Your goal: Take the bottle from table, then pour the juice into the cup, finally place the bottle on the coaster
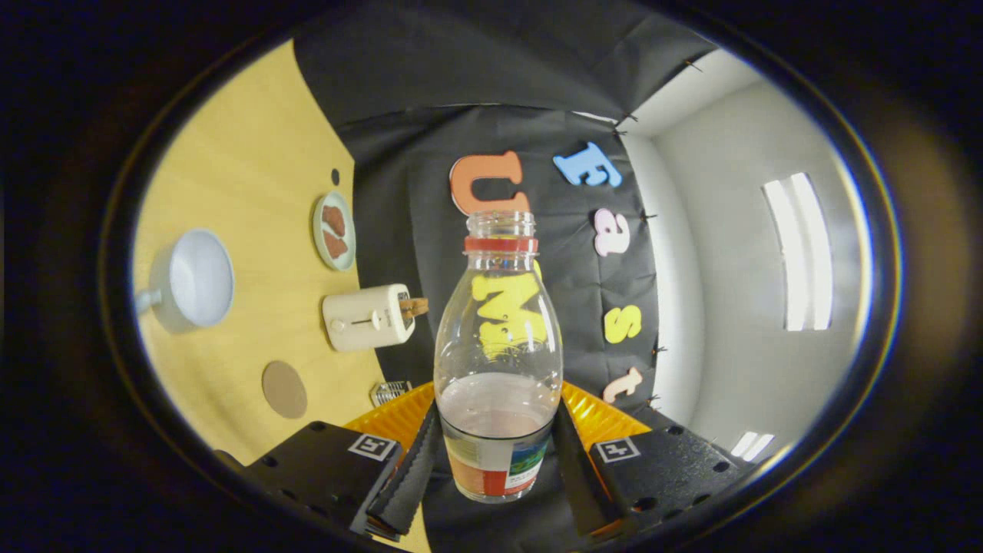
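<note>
The gripper point(495, 480) clamps the bottle point(498, 369) low, at its label, both fingers pressing its sides, so the open neck stays free for pouring. The cup point(198, 278) lies at nine o'clock (empty, apparently), the coaster point(284, 389) at seven-thirty, the toaster point(370, 317) between them and the bottle.

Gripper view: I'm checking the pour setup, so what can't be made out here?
- Bottle, held between the jaws of the gripper: its base is hidden by its own label.
- Cup: handle cut off at the edge.
- Plate: food too small to identify.
- Coaster: fully visible.
</note>
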